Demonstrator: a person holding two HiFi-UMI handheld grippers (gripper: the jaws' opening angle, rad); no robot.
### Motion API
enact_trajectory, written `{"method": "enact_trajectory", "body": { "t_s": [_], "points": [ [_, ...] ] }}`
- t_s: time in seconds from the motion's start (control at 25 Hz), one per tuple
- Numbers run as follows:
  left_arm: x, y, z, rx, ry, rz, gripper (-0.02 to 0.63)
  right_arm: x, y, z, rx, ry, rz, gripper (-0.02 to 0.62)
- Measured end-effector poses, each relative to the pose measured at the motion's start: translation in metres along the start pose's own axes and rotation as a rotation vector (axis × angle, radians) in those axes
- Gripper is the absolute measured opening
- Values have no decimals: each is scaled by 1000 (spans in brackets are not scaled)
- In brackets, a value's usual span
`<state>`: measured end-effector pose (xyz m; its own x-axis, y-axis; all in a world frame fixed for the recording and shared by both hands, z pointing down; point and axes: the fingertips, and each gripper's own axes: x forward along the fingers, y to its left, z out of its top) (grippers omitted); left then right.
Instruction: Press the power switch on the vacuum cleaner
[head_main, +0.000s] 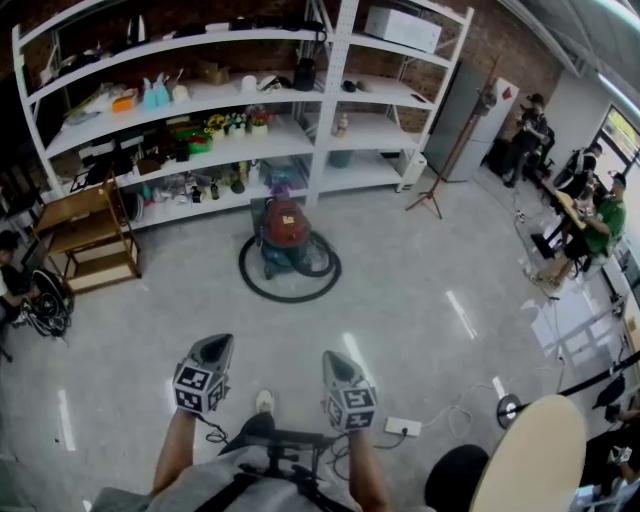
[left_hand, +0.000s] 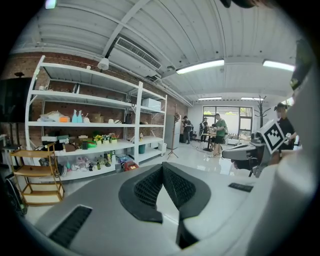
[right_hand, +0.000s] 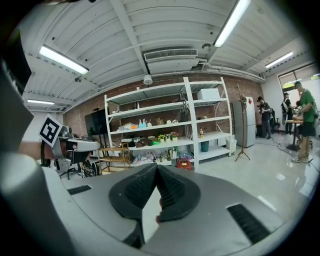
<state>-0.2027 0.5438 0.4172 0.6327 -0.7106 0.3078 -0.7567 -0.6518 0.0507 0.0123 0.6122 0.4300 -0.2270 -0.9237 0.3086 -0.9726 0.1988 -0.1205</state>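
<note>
The person is standing on the pale floor with both grippers held out low in front, side by side and a little apart. The left gripper is pointing toward the far shelves, and in its own view the left gripper is showing its jaws pressed together at the tips with nothing between them. The right gripper is doing the same; in the right gripper view the right gripper is clenched, tips meeting, empty. Neither one is touching anything. The vacuum is sitting well ahead of them on the floor, just in front of the middle post of the shelves, its red top facing up. A black hose is lying in a loop on the floor around its near side. The vacuum is peeking over the left jaws as a small red shape, and the vacuum is showing just right of the right jaws. A wooden rack is standing at the far left. A power strip is lying on the floor near the right gripper, and people are gathering at the far right.
</note>
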Motion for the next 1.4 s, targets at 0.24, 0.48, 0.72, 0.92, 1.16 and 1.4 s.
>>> {"method": "enact_trajectory", "body": {
  "t_s": [0.24,0.48,0.72,0.92,1.16,1.4],
  "points": [
    [38,28,23,12,-21,-17,8,41,-13,24,-6,-18,-19,12],
    [80,57,41,24,-15,-27,8,84,-29,43,1,-12,-31,12],
    [114,87,55,13,-12,-31,8,124,-40,65,-1,-6,-37,12],
    [134,111,65,4,-12,-37,8,154,-38,80,2,-3,-37,12],
    [154,132,68,5,-19,-35,8,184,-44,88,-6,-12,-35,12],
    [171,147,75,4,-24,-30,8,206,-47,95,-12,-5,-28,12]
  ]
}}
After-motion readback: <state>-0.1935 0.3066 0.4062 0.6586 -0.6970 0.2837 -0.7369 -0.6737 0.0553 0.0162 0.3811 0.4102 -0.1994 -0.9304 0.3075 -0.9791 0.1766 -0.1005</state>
